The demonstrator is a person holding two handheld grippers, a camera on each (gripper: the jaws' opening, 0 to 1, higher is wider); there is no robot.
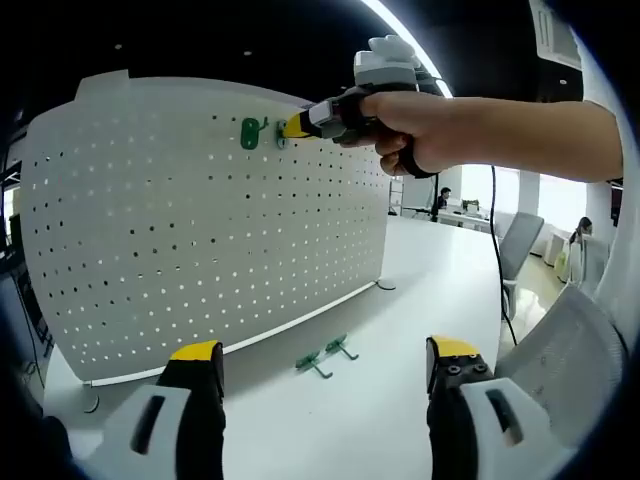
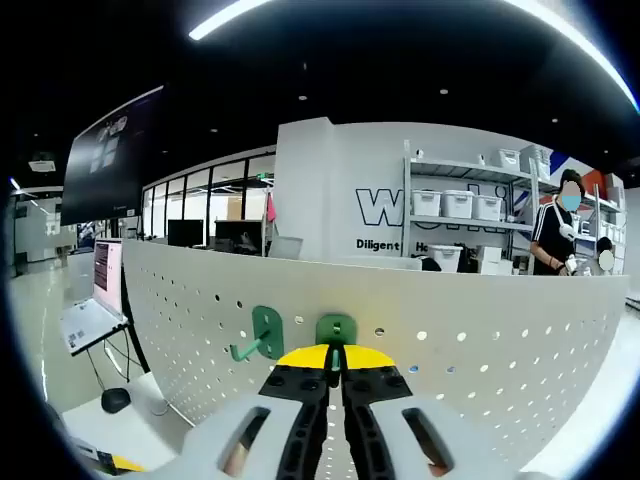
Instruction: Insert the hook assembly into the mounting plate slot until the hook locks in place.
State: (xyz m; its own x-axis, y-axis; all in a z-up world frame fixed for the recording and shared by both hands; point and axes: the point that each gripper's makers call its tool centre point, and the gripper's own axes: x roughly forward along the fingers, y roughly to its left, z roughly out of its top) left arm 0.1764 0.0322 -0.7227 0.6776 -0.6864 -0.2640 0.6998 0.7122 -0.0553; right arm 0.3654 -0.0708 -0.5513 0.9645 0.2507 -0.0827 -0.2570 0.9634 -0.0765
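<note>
— So, what is the right gripper (image 2: 335,362) doing?
— Pinching a green hook (image 2: 336,330) against the pegboard (image 1: 200,220), near its top edge, beside a mounted hook (image 2: 262,335).
— And the left gripper (image 1: 325,362)?
— Hovering wide open, holding nothing, over spare hooks (image 1: 327,356) lying on the table (image 1: 420,290).

The upright pegboard (image 1: 200,220) blocks passage across the back of the white worktop (image 1: 400,330). Near its top edge, 1 mounted green hook (image 2: 262,338) juts out just beside the right tongs (image 2: 336,358), crowding that spot. Lower down the pegboard face is bare, with 2 loose hooks (image 1: 328,356) on the worktop before it.
</note>
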